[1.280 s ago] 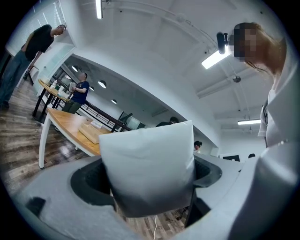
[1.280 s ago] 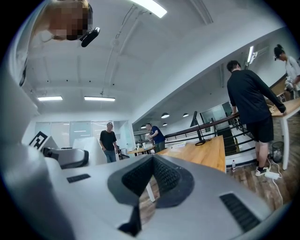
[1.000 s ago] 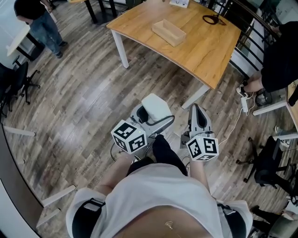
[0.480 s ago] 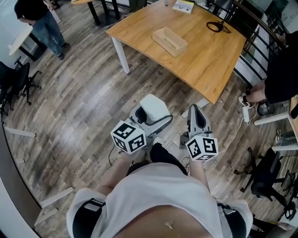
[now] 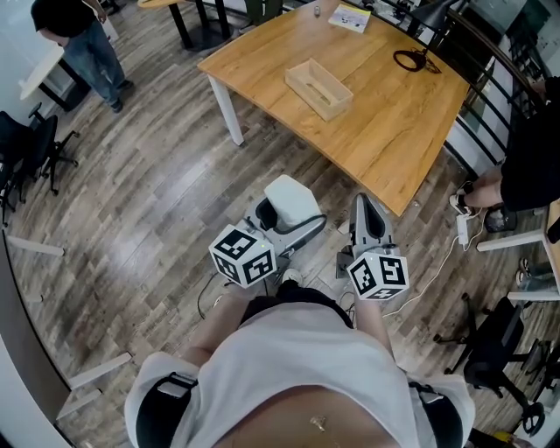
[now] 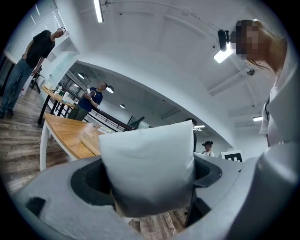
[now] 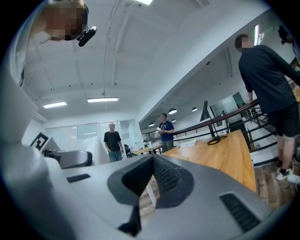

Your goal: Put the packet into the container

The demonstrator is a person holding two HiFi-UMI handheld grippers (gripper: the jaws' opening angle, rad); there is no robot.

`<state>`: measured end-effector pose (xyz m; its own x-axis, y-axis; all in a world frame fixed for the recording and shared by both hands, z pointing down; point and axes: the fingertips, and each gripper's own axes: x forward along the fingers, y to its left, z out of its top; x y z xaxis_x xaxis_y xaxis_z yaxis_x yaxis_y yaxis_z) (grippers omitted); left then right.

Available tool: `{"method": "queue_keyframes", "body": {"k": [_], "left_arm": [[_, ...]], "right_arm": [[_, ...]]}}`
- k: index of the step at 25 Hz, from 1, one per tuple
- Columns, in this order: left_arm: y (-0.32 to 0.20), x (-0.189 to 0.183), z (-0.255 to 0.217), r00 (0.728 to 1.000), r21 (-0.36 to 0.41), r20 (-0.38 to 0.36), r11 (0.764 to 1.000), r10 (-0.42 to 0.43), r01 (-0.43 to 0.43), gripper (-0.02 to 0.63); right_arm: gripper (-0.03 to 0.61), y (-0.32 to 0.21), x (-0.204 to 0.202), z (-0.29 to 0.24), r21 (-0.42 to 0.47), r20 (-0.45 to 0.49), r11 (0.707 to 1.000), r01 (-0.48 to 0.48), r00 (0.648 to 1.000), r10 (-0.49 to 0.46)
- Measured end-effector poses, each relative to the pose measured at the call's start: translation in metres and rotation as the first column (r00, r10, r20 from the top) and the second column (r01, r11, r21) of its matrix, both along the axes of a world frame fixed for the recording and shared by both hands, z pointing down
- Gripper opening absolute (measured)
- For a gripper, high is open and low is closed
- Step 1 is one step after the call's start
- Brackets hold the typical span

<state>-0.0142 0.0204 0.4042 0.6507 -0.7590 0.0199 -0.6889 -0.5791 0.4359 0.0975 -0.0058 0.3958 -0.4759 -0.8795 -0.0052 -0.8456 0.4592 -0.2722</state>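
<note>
A white packet [image 5: 293, 200] sits clamped in my left gripper [image 5: 290, 220], held low in front of my body above the wood floor. In the left gripper view the packet [image 6: 147, 164] fills the gap between the jaws and hides most of what lies ahead. The container, a shallow open wooden box [image 5: 318, 87], rests on the wooden table [image 5: 394, 114] well ahead of both grippers; it also shows as the box [image 6: 92, 136] at left of the packet. My right gripper [image 5: 367, 213] hangs beside the left one, shut with nothing in it [image 7: 149, 176].
A black coiled cable [image 5: 411, 59] and a paper [image 5: 350, 16] lie at the table's far end. One person [image 5: 74, 35] stands at the far left, another [image 5: 529, 144] at the right by a railing. Office chairs [image 5: 31, 153] flank the floor.
The table and box have slid lower and slightly nearer in the head view as I step forward. Both grippers keep their pose, the packet still held.
</note>
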Motion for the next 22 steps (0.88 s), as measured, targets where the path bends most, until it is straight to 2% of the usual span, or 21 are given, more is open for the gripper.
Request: {"method": "queue_keyframes", "body": {"k": [10,22], "left_arm": [[-0.023,0.005,0.003,1.0,-0.002,-0.001,1.0,-0.019,0.019,0.488],[-0.032,0.009,0.009,1.0,-0.026,-0.004,1.0,-0.011,0.011,0.488]], "right_arm": [[0.011,-0.026,-0.002,0.008,-0.01,0.009,1.0,0.029,1.0,-0.028],[0.011,-0.025,-0.001,0.014,-0.034,0.011,0.999,0.027,1.0,-0.027]]}}
